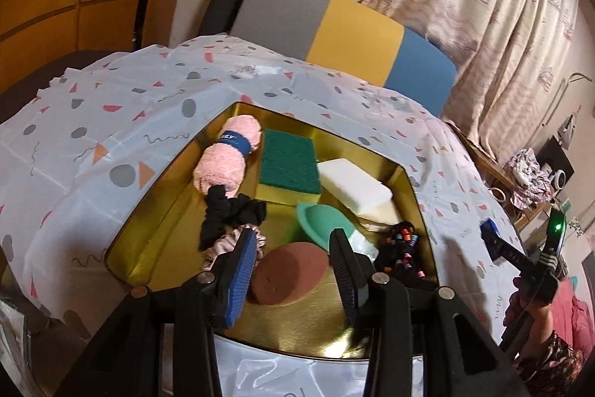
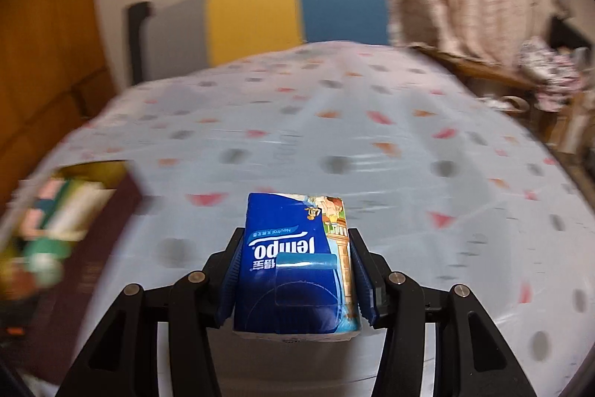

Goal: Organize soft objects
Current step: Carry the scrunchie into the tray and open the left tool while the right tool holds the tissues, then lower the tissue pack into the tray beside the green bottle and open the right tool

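Patterned tablecloth [image 1: 111, 121] across frame, gold tray [image 1: 297, 326] at centre holding sponges, left gripper [image 1: 293, 248] spread and empty above brown puff [image 1: 286, 272], right gripper [image 2: 293, 274] pinching blue tissue pack [image 2: 293, 266] at lower centre.

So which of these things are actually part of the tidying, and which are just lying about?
Part of the job:
gold tray
pink towel roll
green sponge
white sponge
brown puff
tissue pack, clamped in the right gripper

Just lying about:
patterned tablecloth
striped cushion
curtain
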Available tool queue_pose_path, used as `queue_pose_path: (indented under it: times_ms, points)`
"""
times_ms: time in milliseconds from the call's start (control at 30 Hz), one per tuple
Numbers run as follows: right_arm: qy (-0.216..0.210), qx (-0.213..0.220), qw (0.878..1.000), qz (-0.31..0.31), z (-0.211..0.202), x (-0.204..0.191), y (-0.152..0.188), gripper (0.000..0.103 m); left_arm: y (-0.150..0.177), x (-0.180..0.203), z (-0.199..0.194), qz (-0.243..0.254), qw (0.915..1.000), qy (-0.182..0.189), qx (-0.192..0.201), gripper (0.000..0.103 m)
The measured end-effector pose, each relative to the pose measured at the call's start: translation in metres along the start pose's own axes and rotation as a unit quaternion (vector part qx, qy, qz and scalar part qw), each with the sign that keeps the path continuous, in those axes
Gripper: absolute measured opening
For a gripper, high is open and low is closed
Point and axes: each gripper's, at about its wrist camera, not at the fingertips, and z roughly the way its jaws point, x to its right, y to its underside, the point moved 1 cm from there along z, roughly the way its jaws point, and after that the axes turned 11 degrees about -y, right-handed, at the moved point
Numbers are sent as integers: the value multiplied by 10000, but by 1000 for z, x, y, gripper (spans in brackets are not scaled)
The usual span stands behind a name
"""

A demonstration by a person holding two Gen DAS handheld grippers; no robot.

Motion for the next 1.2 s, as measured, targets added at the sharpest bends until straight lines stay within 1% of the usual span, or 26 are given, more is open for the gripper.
queue_pose_path:
  times_ms: [33, 67, 167, 300, 433, 533, 700, 800, 900, 1000, 1033, 1067, 1100, 1200]
  points:
    - [-264, 6, 9996, -98, -3, -17, -2, 52, -1, 0, -1, -10, 10000, 34, -12, 41]
    - [-437, 11, 9989, -171, -5, -29, -3, 52, -2, 0, -1, -24, 9999, 89, -43, 41]
    - [-1222, 51, 9914, -465, -12, -79, -7, 52, -4, 0, -3, -10, 9998, 173, -71, 41]
    - [-1843, 82, 9795, -808, -18, -132, -7, 52, -5, 0, -6, 34, 9998, 163, -95, 41]
    - [-2246, -107, 9701, -915, -11, -171, -1, 52, -6, -1, -8, 83, 9999, 20, -140, 41]
    - [-2368, -351, 9660, -975, -5, -188, 6, 52, -8, 1, -13, 207, 9996, -172, -86, 41]
    - [-2556, -945, 9562, -1065, 5, -214, 26, 52, -10, 6, -22, 411, 9977, -528, 85, 44]
    - [-2655, -1181, 9499, -1152, 10, -225, 36, 53, -12, 2, -24, 349, 9978, -555, 105, 44]
    - [-2668, -1303, 9468, -1241, 17, -234, 45, 53, -13, -2, -24, 236, 9979, -591, 71, 44]
    - [-2568, -1394, 9476, -1288, 28, -241, 51, 54, -14, -4, -26, 125, 9978, -639, 94, 46]
    - [-2471, -1424, 9491, -1337, 33, -243, 54, 54, -14, -5, -26, 99, 9977, -667, 105, 49]
    - [-2392, -1445, 9503, -1374, 36, -244, 56, 57, -15, -5, -27, 74, 9975, -700, 110, 50]
    - [-2308, -1479, 9517, -1385, 39, -244, 58, 58, -15, -5, -27, 63, 9973, -722, 110, 53]
    - [-2349, -1451, 9544, -1140, 38, -237, 59, 64, -16, -7, -29, 40, 9973, -715, 173, 55]
